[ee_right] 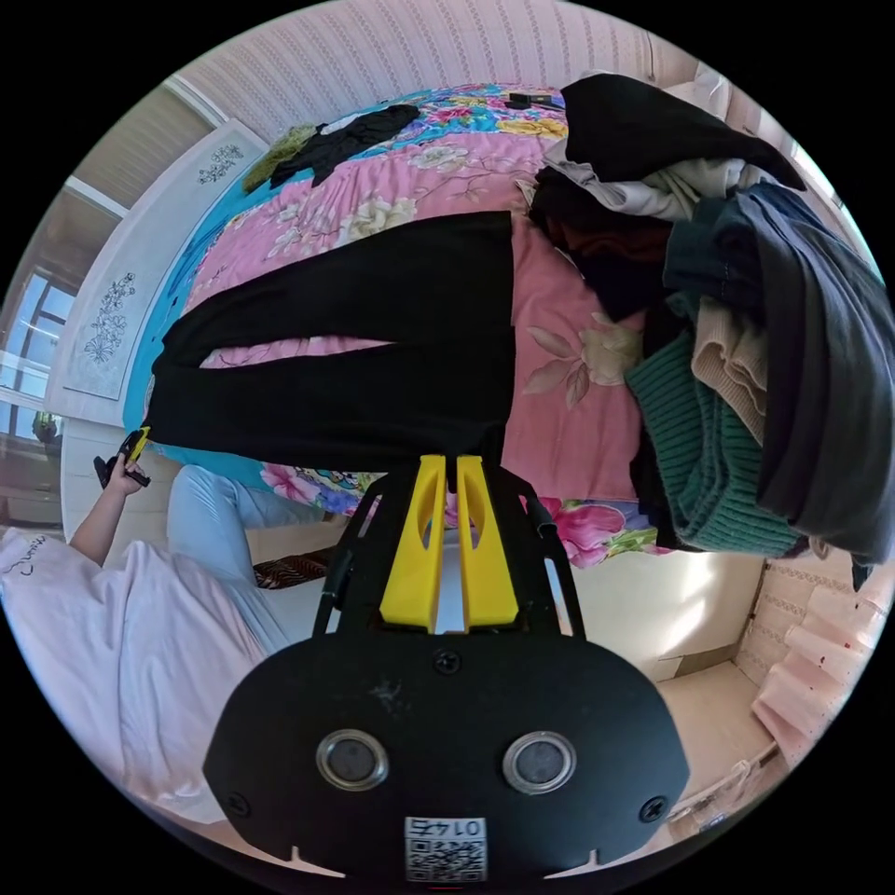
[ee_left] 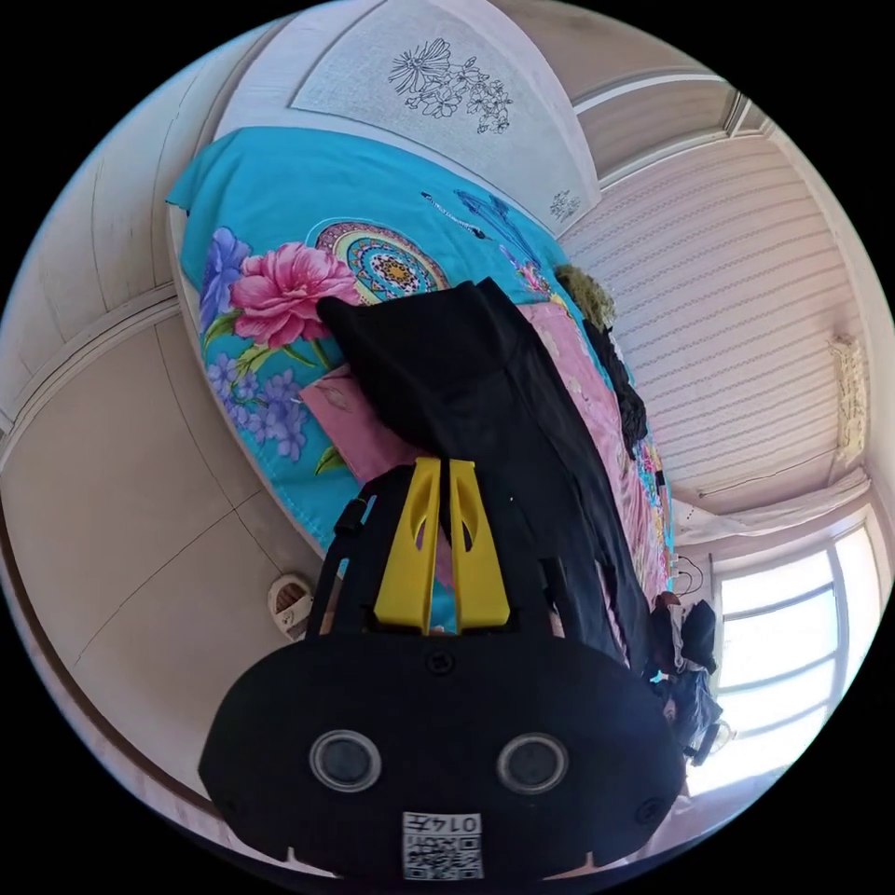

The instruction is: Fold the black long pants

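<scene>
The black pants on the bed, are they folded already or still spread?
Spread: the black pants lie flat on the bed, both legs side by side with a gap between them.

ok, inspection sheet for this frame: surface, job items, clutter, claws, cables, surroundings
Surface: bed with a pink floral cover over a turquoise floral sheet.
Job's things: black long pants spread flat across the bed, legs parted, not yet folded.
Clutter: pile of clothes beside the pants, with a green knit, beige and dark garments; a dark garment and a green item at the bed's far side.
Claws: left claw shut on the pants' edge at one end; right claw shut on the edge at the other end.
Cables: nothing seen.
Surroundings: striped wallpaper, bright window, panel with a flower drawing; a person's sleeve below the bed edge.
</scene>
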{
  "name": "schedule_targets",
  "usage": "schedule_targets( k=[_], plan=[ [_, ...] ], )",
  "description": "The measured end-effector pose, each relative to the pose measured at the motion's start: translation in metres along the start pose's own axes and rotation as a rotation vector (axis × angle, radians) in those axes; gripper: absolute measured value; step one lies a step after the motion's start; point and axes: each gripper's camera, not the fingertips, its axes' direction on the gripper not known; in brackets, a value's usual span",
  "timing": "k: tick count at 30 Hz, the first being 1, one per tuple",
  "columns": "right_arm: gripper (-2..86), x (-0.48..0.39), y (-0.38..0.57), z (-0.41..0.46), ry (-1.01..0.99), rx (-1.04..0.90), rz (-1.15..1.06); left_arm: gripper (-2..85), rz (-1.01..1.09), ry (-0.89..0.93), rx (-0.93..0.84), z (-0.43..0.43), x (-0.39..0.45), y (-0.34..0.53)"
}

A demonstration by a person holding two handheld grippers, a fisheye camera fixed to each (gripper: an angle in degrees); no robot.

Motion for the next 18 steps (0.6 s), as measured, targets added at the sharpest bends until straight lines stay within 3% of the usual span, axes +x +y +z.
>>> schedule_targets(
  k=[10,18],
  plan=[
    [0.6,-0.011,-0.109,-0.028,0.114,0.123,-0.108,-1.0,0.269,0.100,0.031,0.016,0.095,-0.092],
    [0.4,0.013,-0.231,0.039,0.130,-0.032,-0.032,-1.0,0.295,-0.032,-0.084,0.127,0.150,-0.154]
  ],
)
